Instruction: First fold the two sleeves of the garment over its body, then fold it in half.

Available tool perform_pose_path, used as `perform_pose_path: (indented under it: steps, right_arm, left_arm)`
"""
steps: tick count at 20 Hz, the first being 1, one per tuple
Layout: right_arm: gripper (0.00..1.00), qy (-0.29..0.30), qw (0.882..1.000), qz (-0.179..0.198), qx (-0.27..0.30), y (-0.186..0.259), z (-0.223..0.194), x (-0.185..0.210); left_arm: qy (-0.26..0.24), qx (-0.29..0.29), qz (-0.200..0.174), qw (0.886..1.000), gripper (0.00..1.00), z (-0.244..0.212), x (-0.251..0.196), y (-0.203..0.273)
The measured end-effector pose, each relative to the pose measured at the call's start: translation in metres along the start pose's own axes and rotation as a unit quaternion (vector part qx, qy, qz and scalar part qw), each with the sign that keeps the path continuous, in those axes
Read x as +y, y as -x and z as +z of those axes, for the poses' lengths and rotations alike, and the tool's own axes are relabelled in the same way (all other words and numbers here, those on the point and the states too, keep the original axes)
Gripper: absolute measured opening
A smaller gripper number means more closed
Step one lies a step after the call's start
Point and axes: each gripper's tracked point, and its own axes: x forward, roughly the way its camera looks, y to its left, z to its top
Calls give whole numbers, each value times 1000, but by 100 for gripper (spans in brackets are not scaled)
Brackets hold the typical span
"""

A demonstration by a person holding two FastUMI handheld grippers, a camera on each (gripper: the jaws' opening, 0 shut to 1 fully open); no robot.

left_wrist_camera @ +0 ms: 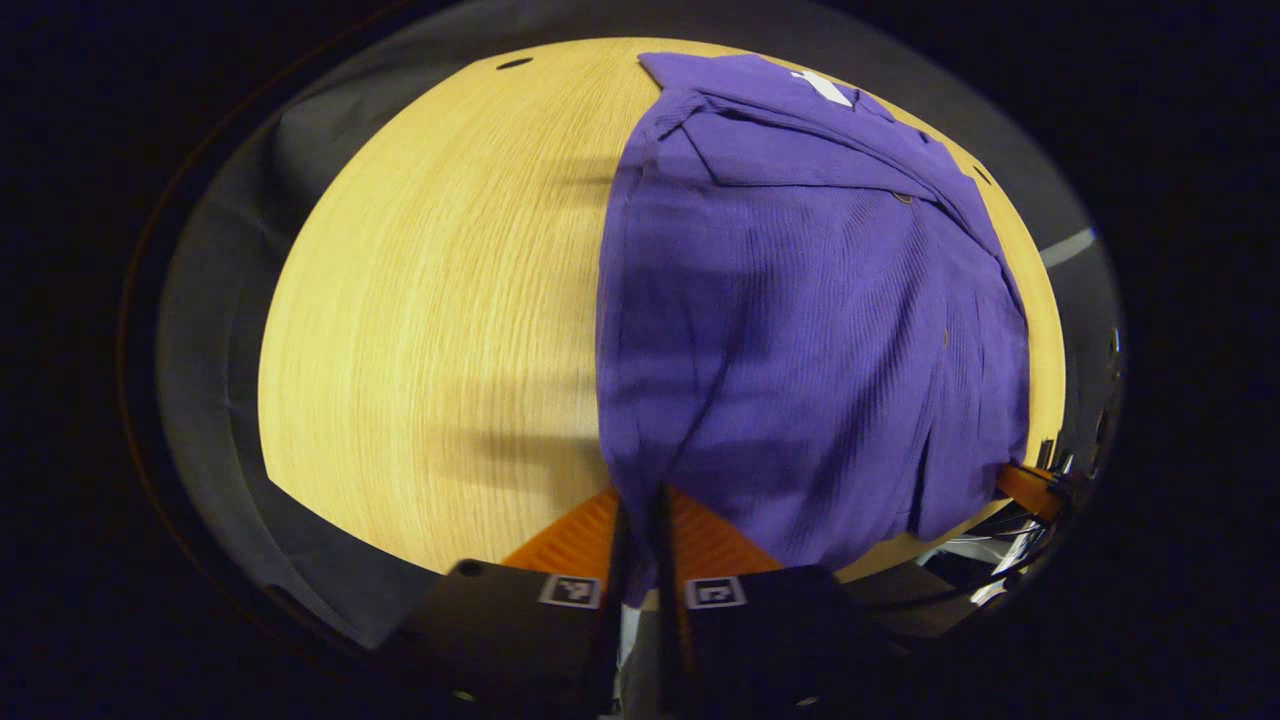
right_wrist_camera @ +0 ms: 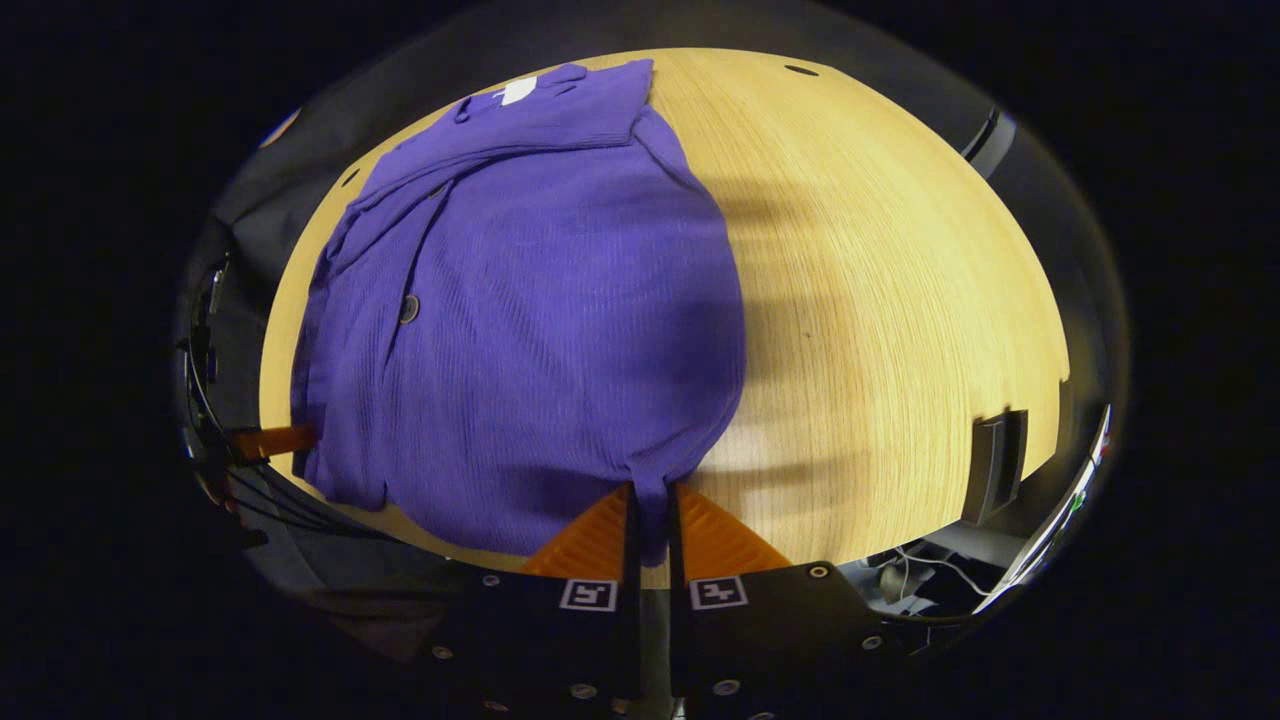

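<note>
A purple ribbed garment (left_wrist_camera: 800, 330) lies on the wooden table (left_wrist_camera: 430, 300), its sleeves folded across the body and a white tag at the far collar. My left gripper (left_wrist_camera: 640, 500) is shut on the garment's near hem corner, the cloth pinched between its fingers and lifted a little. In the right gripper view the same garment (right_wrist_camera: 530, 320) spreads to the left, with a small button on its front. My right gripper (right_wrist_camera: 650, 500) is shut on the other near hem corner. The other gripper's finger (right_wrist_camera: 275, 440) shows at the garment's left edge.
Bare wooden table (right_wrist_camera: 880, 300) stretches beside the garment on both sides. A dark block (right_wrist_camera: 995, 465) sits at the table's near right edge in the right gripper view, with cables below it. Small dark holes mark the table's far edge.
</note>
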Motion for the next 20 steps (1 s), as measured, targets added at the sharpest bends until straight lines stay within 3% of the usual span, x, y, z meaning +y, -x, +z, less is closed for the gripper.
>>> perform_pose_path:
  steps: [1, 3, 5, 12, 20]
  right_arm:
    - [10, -9, 1000, 7, 3, 0, 1, 1]
    - [5, -25, 999, 20, 13, 1, 3, 2]
    - [4, -22, 999, 26, 5, 8, 10, 5]
    - [4, 1, 997, 62, -45, 48, 61, 24]
    - [4, 31, 990, 87, -108, 85, 135, 39]
  left_arm:
    - [-7, 4, -3, 1000, 10, 3, -3, 5]
    - [-3, 14, -19, 1000, 5, -6, 10, 20]
    - [5, 11, -34, 999, 2, -1, -14, 16]
    - [15, -16, -73, 997, 2, 33, -23, 54]
    - [-24, -71, -74, 994, 2, 94, -35, 105]
